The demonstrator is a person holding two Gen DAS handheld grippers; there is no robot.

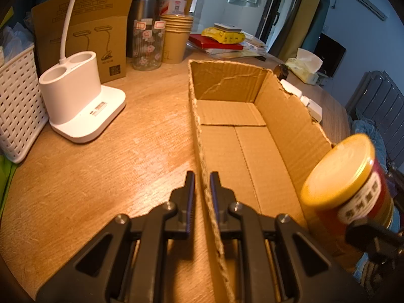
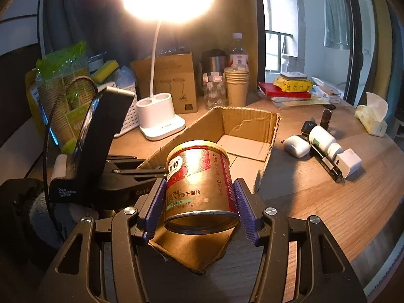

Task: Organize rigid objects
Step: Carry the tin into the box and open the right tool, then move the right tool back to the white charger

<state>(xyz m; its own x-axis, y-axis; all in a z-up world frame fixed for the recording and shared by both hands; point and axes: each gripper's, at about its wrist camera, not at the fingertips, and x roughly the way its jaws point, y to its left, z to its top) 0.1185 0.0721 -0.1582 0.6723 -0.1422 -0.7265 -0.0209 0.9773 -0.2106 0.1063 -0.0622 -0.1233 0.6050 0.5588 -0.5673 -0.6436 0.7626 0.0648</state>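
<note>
Barely begun, by the look of it: cardboard box [image 1: 227,116] bare inside. Left gripper [image 1: 202,184] pressed together on the box's near wall, steadying it. Right gripper [image 2: 199,199] pinching a red-and-gold can [image 2: 199,179], tilted, hanging above the box's near corner. At two o'clock from the box: white bottle [image 2: 322,137], earbud case [image 2: 296,146], white charger [image 2: 349,162], dark pen-like item [image 2: 325,161], all waiting outside on the table [image 2: 328,202]. Likely next: lowering the can inside.
</note>
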